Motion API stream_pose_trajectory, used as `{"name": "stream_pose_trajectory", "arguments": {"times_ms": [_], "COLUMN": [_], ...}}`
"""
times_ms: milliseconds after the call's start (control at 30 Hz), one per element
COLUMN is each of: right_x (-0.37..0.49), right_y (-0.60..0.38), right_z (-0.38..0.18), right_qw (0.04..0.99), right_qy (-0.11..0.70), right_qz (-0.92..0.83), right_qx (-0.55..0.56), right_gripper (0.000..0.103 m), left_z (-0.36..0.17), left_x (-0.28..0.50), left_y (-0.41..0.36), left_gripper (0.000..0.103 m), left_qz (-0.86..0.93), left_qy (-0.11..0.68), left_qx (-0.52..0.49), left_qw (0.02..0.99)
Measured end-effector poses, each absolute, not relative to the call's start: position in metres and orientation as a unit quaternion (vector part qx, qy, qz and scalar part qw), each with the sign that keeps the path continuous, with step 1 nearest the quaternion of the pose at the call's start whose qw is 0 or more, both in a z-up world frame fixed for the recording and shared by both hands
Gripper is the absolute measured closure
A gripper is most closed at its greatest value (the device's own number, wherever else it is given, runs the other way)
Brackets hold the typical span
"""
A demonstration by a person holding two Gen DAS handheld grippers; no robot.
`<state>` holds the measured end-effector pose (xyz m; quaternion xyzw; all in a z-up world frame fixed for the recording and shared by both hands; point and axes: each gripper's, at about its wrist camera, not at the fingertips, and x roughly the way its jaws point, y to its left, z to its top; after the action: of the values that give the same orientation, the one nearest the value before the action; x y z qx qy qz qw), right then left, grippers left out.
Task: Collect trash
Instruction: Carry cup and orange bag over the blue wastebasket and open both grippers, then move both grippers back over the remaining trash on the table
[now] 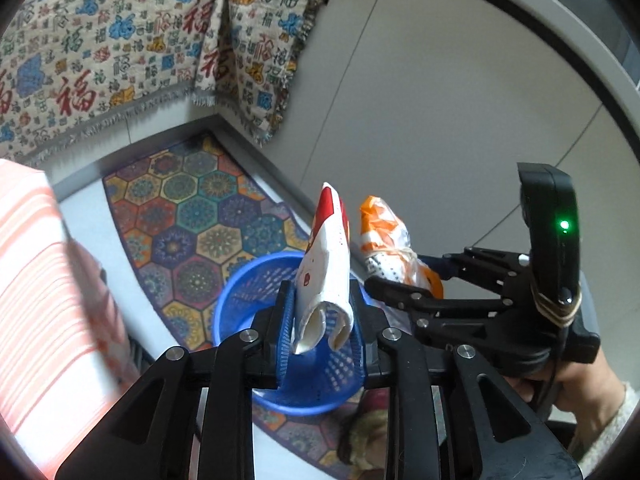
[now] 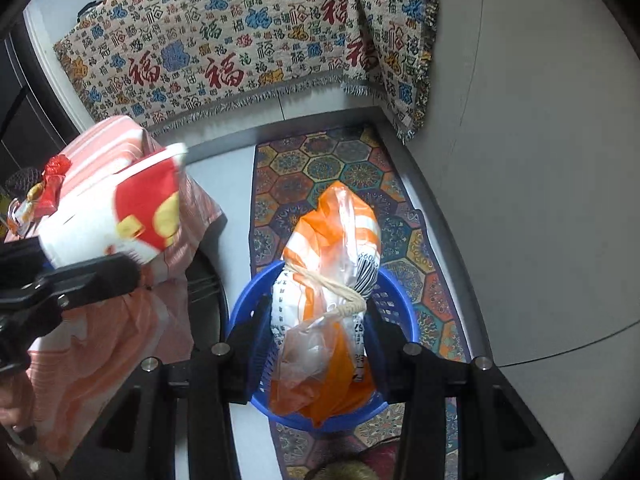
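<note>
Patterned throw with red characters (image 2: 224, 52) hangs across the back wall and wraps the corner. Pink-and-white striped cloth (image 2: 120, 312) drapes a surface at the left side of the right wrist view. Hexagon-pattern rug (image 1: 192, 216) lies on the pale floor (image 2: 224, 184), running along the wall.

Blue plastic waste basket (image 1: 248, 292) stands on the rug, mesh sides, directly below both claws.

Right claw (image 2: 324, 344): fingers pressed onto an orange-and-white plastic bag (image 2: 336, 240), tied at the middle with pale string. Bag held upright, lower end inside the basket's rim in the right wrist view; in the left wrist view it sits just beside the basket's far rim, off the floor.

Left claw (image 1: 320, 316): pinching a crumpled white-and-red paper cup (image 1: 328, 264), flattened between the blue pads, open end pointing back toward the camera. Cup is over the basket opening, not touching it. From the right wrist view the cup (image 2: 120, 216) shows its red panel with yellow marks, held above the striped cloth.

The two claws are near each other, cup and bag apart.
</note>
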<state>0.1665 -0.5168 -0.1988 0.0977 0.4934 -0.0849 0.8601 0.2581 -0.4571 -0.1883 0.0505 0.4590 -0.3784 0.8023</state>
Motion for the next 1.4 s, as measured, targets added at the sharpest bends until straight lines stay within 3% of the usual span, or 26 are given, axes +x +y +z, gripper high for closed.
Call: {"name": "stream_pose_trajectory", "arguments": {"times_ms": [100, 167, 200, 233, 267, 300, 467, 533, 833, 1000, 1200, 1400], "right_x": [0.173, 0.177, 0.18, 0.181, 0.181, 0.181, 0.178, 0.174, 0.157, 0.153, 0.159, 0.159], "right_y": [-0.526, -0.533, -0.535, -0.537, -0.538, -0.539, -0.541, -0.542, -0.553, -0.543, -0.484, -0.375], "right_z": [-0.208, -0.214, -0.217, -0.221, -0.224, -0.226, -0.226, -0.221, -0.174, -0.152, -0.126, -0.11], "right_qw": [0.857, 0.855, 0.855, 0.855, 0.854, 0.855, 0.858, 0.86, 0.89, 0.906, 0.924, 0.935], "right_qy": [0.498, 0.501, 0.501, 0.501, 0.502, 0.499, 0.498, 0.494, 0.421, 0.389, 0.368, 0.353], "right_qz": [-0.088, -0.087, -0.084, -0.083, -0.083, -0.088, -0.089, -0.096, -0.123, -0.126, -0.094, -0.015], "right_qx": [0.097, 0.101, 0.104, 0.107, 0.108, 0.108, 0.091, 0.082, 0.126, 0.112, 0.047, 0.02], "right_gripper": [0.06, 0.058, 0.058, 0.05, 0.034, 0.031, 0.031, 0.031, 0.03, 0.03, 0.03, 0.029], "left_z": [-0.197, -0.205, -0.208, -0.212, -0.216, -0.22, -0.219, -0.215, -0.199, -0.162, -0.125, -0.138], "left_x": [0.262, 0.267, 0.269, 0.272, 0.276, 0.279, 0.279, 0.276, 0.274, 0.251, 0.206, 0.182], "left_y": [-0.467, -0.473, -0.476, -0.479, -0.483, -0.487, -0.486, -0.481, -0.469, -0.433, -0.333, -0.191], "left_gripper": [0.074, 0.057, 0.044, 0.041, 0.04, 0.037, 0.031, 0.021, 0.019, 0.019, 0.009, 0.006], "left_qz": [-0.375, -0.371, -0.37, -0.371, -0.375, -0.377, -0.372, -0.37, -0.374, -0.378, -0.322, -0.188], "left_qy": [0.464, 0.468, 0.47, 0.472, 0.475, 0.479, 0.478, 0.468, 0.47, 0.448, 0.429, 0.438], "left_qx": [0.052, 0.051, 0.049, 0.045, 0.041, 0.039, 0.033, 0.038, 0.024, 0.023, 0.065, 0.08], "left_qw": [0.801, 0.8, 0.8, 0.799, 0.795, 0.792, 0.795, 0.802, 0.799, 0.81, 0.841, 0.876]}}
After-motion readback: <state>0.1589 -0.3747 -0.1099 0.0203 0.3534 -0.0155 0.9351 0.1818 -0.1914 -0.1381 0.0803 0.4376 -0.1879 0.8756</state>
